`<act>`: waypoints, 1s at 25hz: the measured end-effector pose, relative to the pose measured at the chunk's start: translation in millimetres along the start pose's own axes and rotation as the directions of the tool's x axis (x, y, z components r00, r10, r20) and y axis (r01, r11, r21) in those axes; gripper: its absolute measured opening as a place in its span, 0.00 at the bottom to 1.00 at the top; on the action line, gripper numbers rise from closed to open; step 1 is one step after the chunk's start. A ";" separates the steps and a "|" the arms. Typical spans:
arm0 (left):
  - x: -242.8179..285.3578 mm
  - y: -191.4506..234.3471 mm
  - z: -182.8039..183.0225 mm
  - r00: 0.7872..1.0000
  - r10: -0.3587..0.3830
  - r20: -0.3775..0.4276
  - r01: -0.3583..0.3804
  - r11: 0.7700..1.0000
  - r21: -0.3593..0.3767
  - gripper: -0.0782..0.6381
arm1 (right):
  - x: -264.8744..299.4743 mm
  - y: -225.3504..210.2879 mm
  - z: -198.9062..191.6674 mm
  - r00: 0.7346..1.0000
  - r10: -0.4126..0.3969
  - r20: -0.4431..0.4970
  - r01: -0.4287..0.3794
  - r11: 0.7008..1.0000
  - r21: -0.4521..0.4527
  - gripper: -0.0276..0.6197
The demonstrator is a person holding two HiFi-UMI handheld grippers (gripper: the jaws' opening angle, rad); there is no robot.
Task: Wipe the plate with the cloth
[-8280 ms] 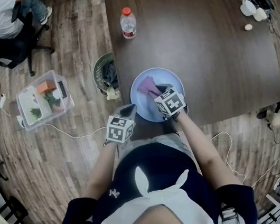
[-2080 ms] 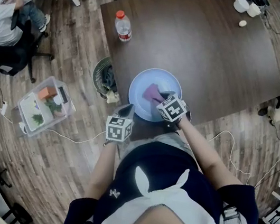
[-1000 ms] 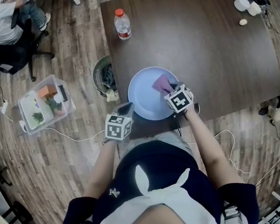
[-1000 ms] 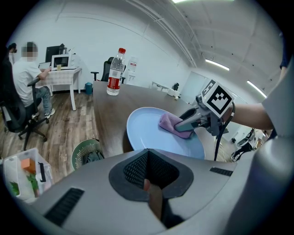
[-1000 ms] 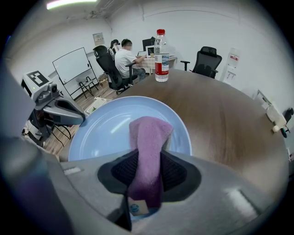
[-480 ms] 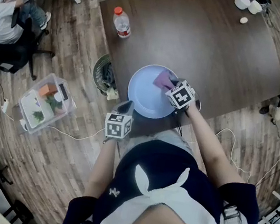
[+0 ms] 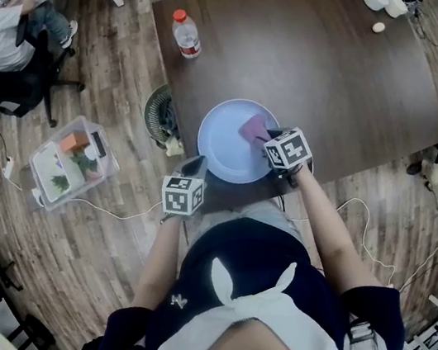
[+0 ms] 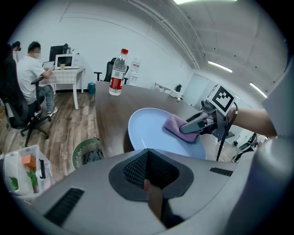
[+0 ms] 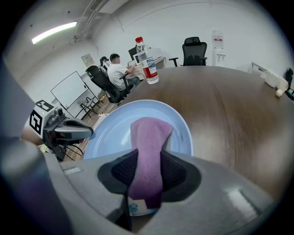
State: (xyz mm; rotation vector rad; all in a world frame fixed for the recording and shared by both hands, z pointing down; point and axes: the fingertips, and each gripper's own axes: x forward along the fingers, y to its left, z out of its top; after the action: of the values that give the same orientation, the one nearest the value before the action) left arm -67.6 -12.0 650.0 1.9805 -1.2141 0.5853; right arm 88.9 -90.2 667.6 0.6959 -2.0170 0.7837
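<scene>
A pale blue plate (image 7: pixel 223 144) sits on the dark table near its front edge. My right gripper (image 7: pixel 266 139) is shut on a purple cloth (image 7: pixel 254 127), which is pressed on the plate's right part. In the right gripper view the cloth (image 9: pixel 149 137) runs up from between the jaws onto the plate (image 9: pixel 115 131). My left gripper (image 7: pixel 197 166) hovers shut, holding nothing, just off the plate's near-left rim at the table edge. From the left gripper view, the plate (image 8: pixel 147 131), cloth (image 8: pixel 175 126) and right gripper (image 8: pixel 195 127) lie ahead.
A water bottle (image 7: pixel 185 36) stands at the table's (image 7: pixel 329 72) far left; white cups (image 7: pixel 382 1) sit at the far right corner. On the floor left are a green basket (image 7: pixel 159 113) and a clear box (image 7: pixel 71 159). A person (image 7: pixel 1 31) sits at a desk.
My right gripper has dragged the cloth from the plate's middle towards its right side. The left gripper has stayed where it was.
</scene>
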 end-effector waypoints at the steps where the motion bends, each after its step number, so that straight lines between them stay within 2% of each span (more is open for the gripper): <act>1: 0.3 -0.3 0.6 1.000 0.001 0.000 -0.001 1.000 0.000 0.12 | -0.7 0.6 -1.3 1.000 0.000 -0.004 0.000 1.000 -0.002 0.26; 6: 1.2 -0.9 1.5 1.000 0.003 0.002 -0.003 1.000 0.000 0.12 | -2.4 6.2 -9.4 1.000 0.002 -0.026 -0.002 1.000 -0.015 0.26; 25: 0.2 -1.9 1.8 1.000 0.006 0.004 -0.006 1.000 -0.002 0.12 | -4.1 47.2 -30.2 0.994 0.106 -0.034 -0.105 0.994 0.018 0.26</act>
State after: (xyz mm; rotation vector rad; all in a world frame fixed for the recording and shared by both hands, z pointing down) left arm -65.8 -12.9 648.3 1.9775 -1.2230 0.5831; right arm 72.7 -36.5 665.0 0.5844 -2.0309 0.8687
